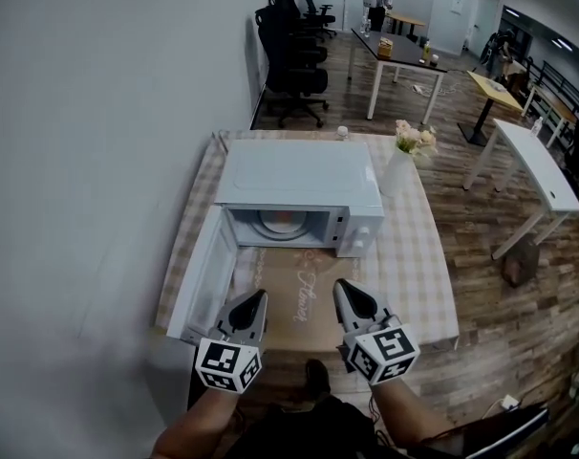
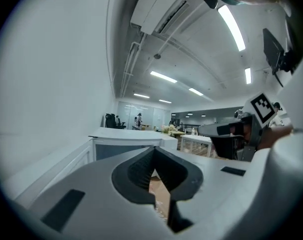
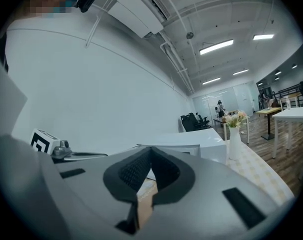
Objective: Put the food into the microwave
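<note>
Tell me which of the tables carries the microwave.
The nearest table, under a checked cloth, holds the microwave; the black table, wooden table and white table stand farther back.

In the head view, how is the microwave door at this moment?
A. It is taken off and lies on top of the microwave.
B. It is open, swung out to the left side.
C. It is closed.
B: the door stands swung out at the left of the microwave, so its inside shows, with a plate in it.
</note>
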